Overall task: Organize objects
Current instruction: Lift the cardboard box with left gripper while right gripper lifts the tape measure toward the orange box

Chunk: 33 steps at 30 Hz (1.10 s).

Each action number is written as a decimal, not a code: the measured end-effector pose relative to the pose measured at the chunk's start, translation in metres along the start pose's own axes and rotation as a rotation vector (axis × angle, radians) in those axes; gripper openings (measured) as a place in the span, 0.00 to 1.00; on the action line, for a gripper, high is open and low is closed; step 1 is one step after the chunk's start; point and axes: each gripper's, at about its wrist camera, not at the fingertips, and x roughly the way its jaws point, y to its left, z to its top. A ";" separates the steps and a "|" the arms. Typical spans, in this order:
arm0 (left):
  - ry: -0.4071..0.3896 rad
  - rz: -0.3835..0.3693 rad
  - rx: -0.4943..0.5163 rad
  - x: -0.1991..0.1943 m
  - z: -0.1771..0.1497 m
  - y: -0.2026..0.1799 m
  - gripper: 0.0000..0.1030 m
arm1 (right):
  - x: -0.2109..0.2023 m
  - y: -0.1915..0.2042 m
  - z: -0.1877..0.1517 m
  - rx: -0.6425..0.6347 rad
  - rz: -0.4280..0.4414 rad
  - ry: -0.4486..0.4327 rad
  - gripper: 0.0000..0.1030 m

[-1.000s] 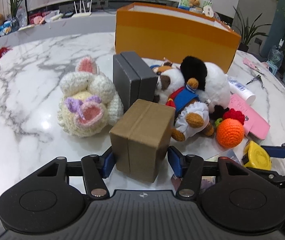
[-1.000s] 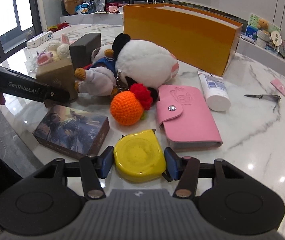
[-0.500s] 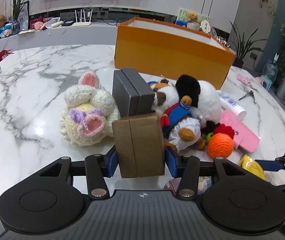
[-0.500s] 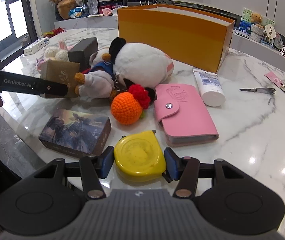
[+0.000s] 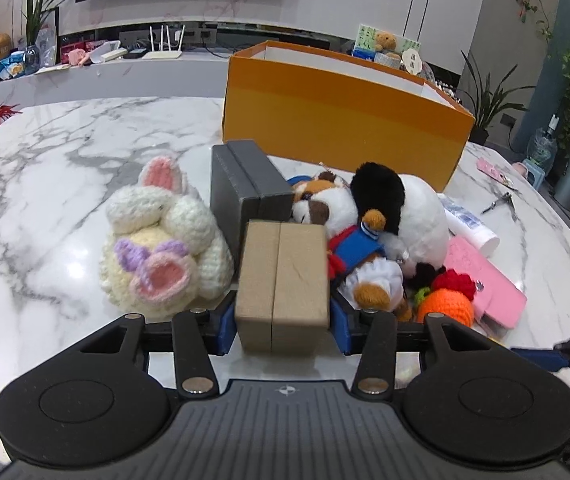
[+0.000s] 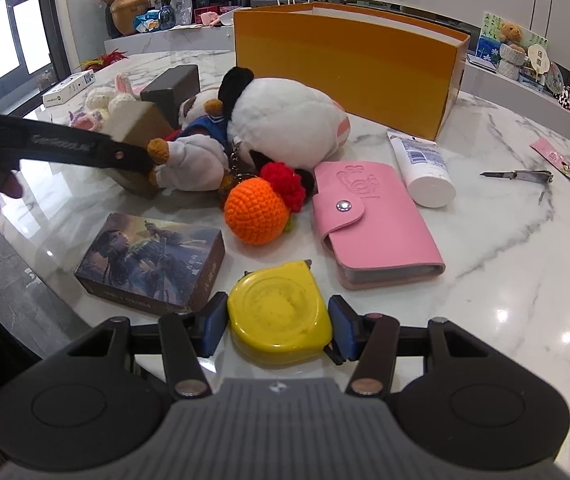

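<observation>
A brown cardboard box (image 5: pixel 283 280) stands upright between the blue pads of my left gripper (image 5: pixel 283 326). The jaws are closing and both pads press on its sides. In the right wrist view the same brown box (image 6: pixel 137 120) shows tilted behind the left gripper's black arm. My right gripper (image 6: pixel 279 326) is shut on a yellow tape measure (image 6: pixel 279 316) near the table's front edge. A tall open orange box (image 5: pixel 345 120) stands at the back of the marble table (image 5: pixel 45 208).
A crocheted bunny (image 5: pixel 161 248), a grey box (image 5: pixel 245 188), a black-and-white plush (image 5: pixel 405 212) and a small plush in blue (image 5: pixel 361 256) crowd around the brown box. Nearby lie an orange crochet ball (image 6: pixel 257 212), a pink wallet (image 6: pixel 373 224), a white tube (image 6: pixel 421 164), a picture box (image 6: pixel 153 260) and a nail clipper (image 6: pixel 521 176).
The left jaws have closed onto the brown box, which now sits square between the pads. The left view has tipped up a little. The right gripper has kept still with the tape measure.
</observation>
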 end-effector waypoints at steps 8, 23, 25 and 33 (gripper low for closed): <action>0.014 -0.017 -0.082 0.003 -0.002 0.009 0.50 | -0.003 0.000 0.000 0.012 -0.006 -0.002 0.55; -0.055 -0.025 -0.110 -0.042 0.005 0.012 0.50 | -0.043 0.005 0.009 0.037 -0.021 -0.076 0.55; -0.072 -0.026 -0.101 -0.049 0.007 0.010 0.50 | -0.050 0.005 0.012 0.050 -0.021 -0.097 0.55; -0.199 -0.028 -0.021 -0.075 0.042 -0.015 0.50 | -0.081 0.006 0.065 0.050 -0.025 -0.244 0.55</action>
